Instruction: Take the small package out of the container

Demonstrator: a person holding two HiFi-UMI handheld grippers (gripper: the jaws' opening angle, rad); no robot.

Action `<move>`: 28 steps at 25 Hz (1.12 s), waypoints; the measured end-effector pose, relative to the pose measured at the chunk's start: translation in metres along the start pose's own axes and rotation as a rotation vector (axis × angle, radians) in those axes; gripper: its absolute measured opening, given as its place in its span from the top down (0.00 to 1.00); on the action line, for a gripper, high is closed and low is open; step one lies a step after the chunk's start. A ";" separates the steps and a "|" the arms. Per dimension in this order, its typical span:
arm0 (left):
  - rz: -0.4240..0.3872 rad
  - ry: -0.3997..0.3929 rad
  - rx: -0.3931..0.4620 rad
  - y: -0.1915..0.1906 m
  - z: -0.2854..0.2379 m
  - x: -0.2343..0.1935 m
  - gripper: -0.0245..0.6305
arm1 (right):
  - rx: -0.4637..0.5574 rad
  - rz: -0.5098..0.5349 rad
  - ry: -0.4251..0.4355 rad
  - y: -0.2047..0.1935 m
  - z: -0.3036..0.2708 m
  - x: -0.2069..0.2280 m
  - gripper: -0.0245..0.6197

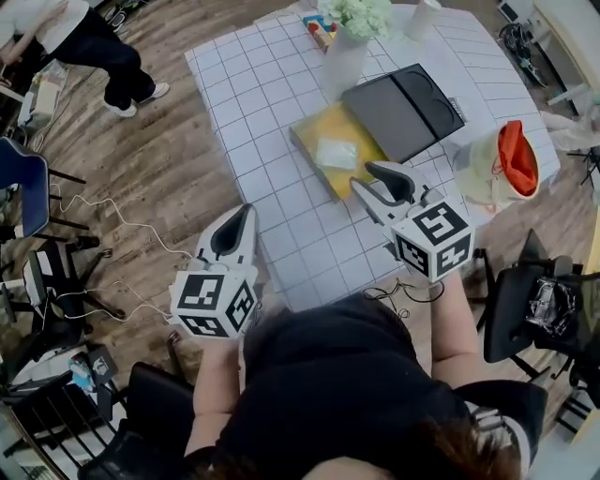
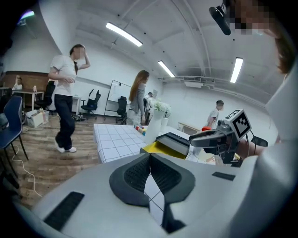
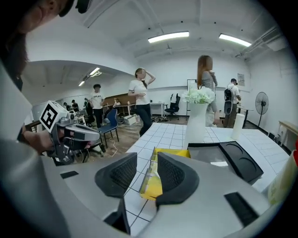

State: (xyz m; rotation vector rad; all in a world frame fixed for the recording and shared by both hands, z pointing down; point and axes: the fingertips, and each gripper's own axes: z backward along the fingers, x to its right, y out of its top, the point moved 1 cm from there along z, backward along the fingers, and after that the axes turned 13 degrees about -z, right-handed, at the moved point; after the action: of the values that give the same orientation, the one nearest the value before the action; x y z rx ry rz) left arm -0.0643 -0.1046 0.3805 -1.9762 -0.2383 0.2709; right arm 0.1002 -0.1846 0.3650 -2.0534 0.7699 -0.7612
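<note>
A flat yellow container point(image 1: 330, 131) lies on the white grid-patterned table point(image 1: 253, 141), and a small pale package point(image 1: 336, 153) rests inside it. My right gripper point(image 1: 369, 177) hovers at the container's near edge with its jaws apart; in the right gripper view the yellow container's corner point(image 3: 153, 185) shows through the gap and the pads touch nothing. My left gripper point(image 1: 242, 217) hangs over the table's near left edge, well left of the container, its jaws pressed together on nothing. In the left gripper view the container point(image 2: 159, 148) lies ahead.
A black tray point(image 1: 403, 108) lies beside the container on the right. Behind stand a white vase of flowers point(image 1: 345, 54) and a white roll point(image 1: 424, 19). An orange-and-cream bag point(image 1: 502, 161) sits at the table's right edge. Chairs and cables crowd the floor on the left, where a person point(image 1: 94, 37) stands.
</note>
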 end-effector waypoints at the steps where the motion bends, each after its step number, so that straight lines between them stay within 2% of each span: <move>1: 0.003 0.009 -0.001 0.001 -0.004 0.001 0.92 | -0.014 0.016 0.006 0.000 -0.003 0.005 0.72; 13: 0.064 0.125 -0.049 -0.009 -0.034 0.001 0.92 | -0.237 0.276 0.105 -0.018 -0.055 0.033 0.70; 19: 0.089 0.164 -0.071 -0.016 -0.043 0.000 0.92 | -0.325 0.345 0.151 -0.030 -0.079 0.039 0.69; 28: 0.112 0.207 -0.087 -0.024 -0.048 -0.006 0.92 | -0.538 0.493 0.163 -0.066 -0.107 0.049 0.68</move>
State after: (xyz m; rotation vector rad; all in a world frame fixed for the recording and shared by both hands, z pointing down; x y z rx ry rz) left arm -0.0573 -0.1382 0.4221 -2.0897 -0.0059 0.1273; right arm 0.0694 -0.2376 0.4853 -2.1254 1.6419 -0.4692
